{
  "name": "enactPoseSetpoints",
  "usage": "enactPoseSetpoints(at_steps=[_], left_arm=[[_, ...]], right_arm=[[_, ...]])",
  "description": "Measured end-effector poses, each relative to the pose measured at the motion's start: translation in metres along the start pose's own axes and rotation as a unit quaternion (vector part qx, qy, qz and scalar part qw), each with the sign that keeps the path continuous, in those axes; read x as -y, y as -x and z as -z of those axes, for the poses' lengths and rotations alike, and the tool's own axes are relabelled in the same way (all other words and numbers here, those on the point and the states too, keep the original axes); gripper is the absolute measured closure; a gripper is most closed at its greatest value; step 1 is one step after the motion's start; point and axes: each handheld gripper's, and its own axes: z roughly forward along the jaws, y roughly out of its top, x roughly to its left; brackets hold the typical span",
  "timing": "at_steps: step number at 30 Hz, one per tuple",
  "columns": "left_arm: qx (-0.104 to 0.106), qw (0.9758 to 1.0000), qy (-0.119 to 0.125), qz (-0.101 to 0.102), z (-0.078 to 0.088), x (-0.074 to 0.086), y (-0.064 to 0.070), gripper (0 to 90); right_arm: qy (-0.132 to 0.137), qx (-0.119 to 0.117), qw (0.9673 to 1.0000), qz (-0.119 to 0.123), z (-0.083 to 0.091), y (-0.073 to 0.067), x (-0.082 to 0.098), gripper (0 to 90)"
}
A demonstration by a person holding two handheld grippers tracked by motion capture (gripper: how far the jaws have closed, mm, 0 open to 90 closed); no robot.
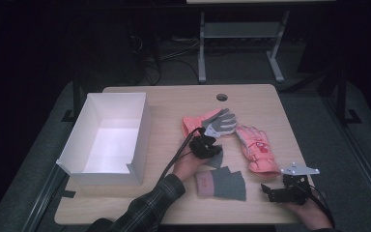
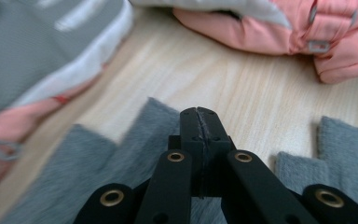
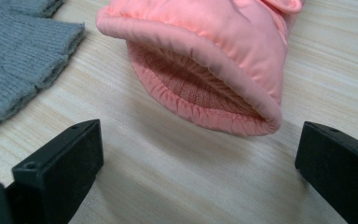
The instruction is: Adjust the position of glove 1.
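My left gripper [image 1: 205,145] [image 2: 199,116] is shut, its tips low over a small grey knit glove [image 1: 216,160] [image 2: 121,154]; no fabric shows between the jaws. A second grey knit glove [image 1: 222,184] [image 3: 18,56] with a pink cuff lies near the front edge. One pink ski glove [image 1: 257,147] [image 3: 200,70] lies with its cuff opening toward my right gripper [image 1: 266,191] [image 3: 200,172], which is open and a short way in front of that cuff. Another pink glove [image 1: 217,121] [image 2: 42,60], grey palm up, lies behind the left gripper.
A white open box [image 1: 77,133] stands on the left part of the wooden table [image 1: 174,104]. There is a cable hole [image 1: 221,96] near the table's far edge. A metal table frame [image 1: 241,34] stands on the floor behind.
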Motion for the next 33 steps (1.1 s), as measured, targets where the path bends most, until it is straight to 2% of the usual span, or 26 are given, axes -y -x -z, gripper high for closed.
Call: enactPoseSetpoints(at_steps=[4,7,13,17,23,29,33], left_arm=[[-0.031,0.9995,0.001,0.008,0.024,0.008,-0.015,89.8],[-0.054,0.9984,-0.004,0.020,0.034,0.016,-0.028,89.8],[-0.096,0.9950,-0.020,0.022,0.036,0.028,-0.041,89.8],[-0.096,0.9944,-0.035,0.026,0.032,0.032,-0.042,89.8],[-0.097,0.9939,-0.049,0.020,0.037,0.036,-0.030,89.8],[-0.088,0.9943,-0.055,0.024,0.047,0.044,-0.018,89.8],[-0.072,0.9953,-0.059,0.028,0.056,0.052,-0.007,89.8]], right_arm=[[0.000,0.000,1.0000,0.001,0.000,0.000,0.000,0.3],[0.000,0.000,1.0000,0.001,0.000,0.000,0.000,0.3],[0.000,0.001,1.0000,0.000,0.000,0.000,0.000,0.3],[0.000,0.001,1.0000,0.000,0.000,0.000,0.000,0.3],[0.000,0.000,1.0000,0.000,0.000,0.000,0.000,0.3],[0.000,0.001,1.0000,0.000,0.000,0.000,0.000,0.3],[0.000,0.000,1.0000,0.000,0.000,0.000,0.000,0.3]])
